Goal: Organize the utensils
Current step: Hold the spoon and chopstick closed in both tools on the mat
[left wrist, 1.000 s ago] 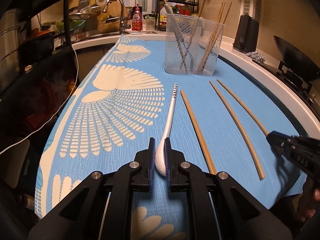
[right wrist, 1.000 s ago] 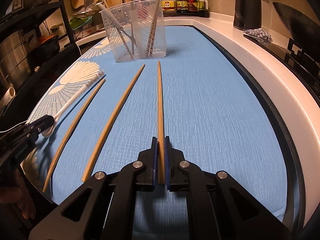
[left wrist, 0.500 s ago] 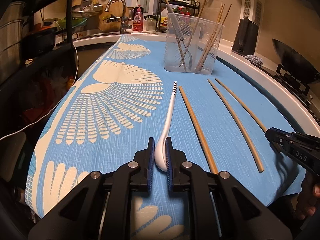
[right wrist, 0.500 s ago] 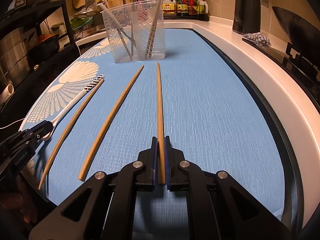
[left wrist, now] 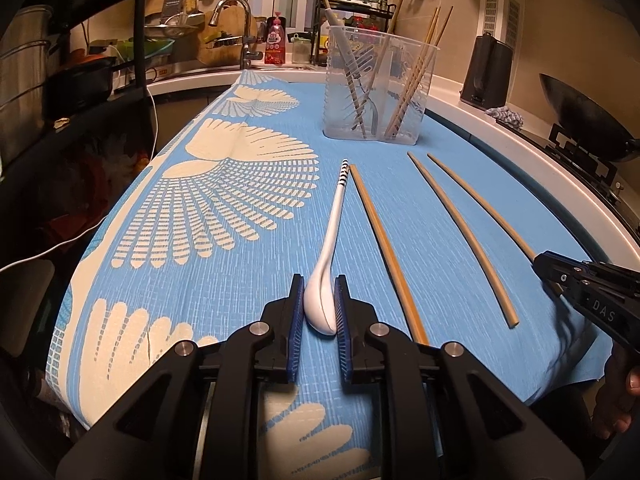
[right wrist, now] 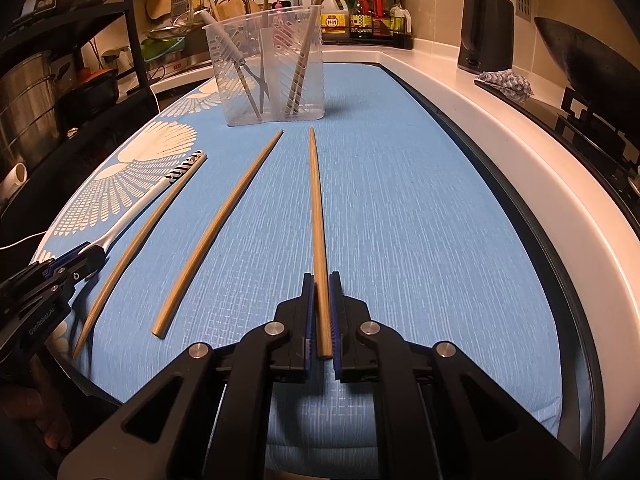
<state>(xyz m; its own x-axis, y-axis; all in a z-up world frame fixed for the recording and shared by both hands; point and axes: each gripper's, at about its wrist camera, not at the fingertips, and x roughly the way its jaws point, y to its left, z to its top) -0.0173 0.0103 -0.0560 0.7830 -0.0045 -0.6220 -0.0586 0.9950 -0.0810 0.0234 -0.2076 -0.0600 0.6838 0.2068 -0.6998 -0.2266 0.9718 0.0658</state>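
With both my tongs low in frame | left gripper [left wrist: 318, 304] just eased apart, spoon [left wrist: 320, 304] bowl between pads | right gripper [right wrist: 322, 320] nearly closed on chopstick [right wrist: 318, 232]

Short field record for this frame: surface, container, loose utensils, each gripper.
surface: blue patterned cloth
container: clear plastic holder, with utensils standing in it
loose: white spoon, three wooden chopsticks
left gripper: around the spoon bowl, jaws just opening slightly
right gripper: shut on rightmost chopstick
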